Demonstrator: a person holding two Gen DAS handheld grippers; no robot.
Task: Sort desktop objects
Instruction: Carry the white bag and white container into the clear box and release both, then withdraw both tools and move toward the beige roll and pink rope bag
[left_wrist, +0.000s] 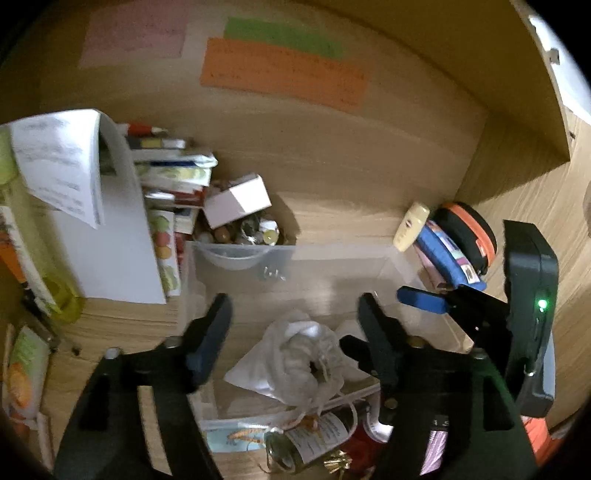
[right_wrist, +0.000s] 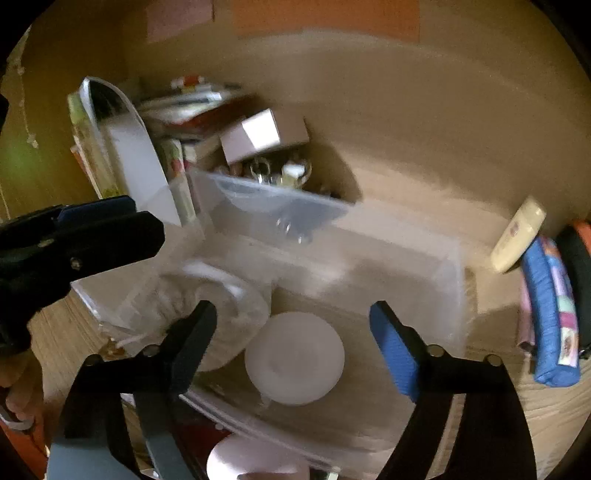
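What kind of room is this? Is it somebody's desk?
Probably a home desk nook: a wooden desktop with wooden walls, coloured paper notes stuck up behind, a stack of books, and a clear plastic bin for sorting.

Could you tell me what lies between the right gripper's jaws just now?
A round white object sits in the clear bin, untouched between the open jaws, in the right wrist view.

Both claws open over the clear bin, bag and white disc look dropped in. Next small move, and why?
Probably lift the left claw clear and swing it toward the loose bottle in front of the clear bin. The mesh bag lies in the bin with nothing pressing on it, the white disc lies free under the open right claw, and the bottle remains outside.
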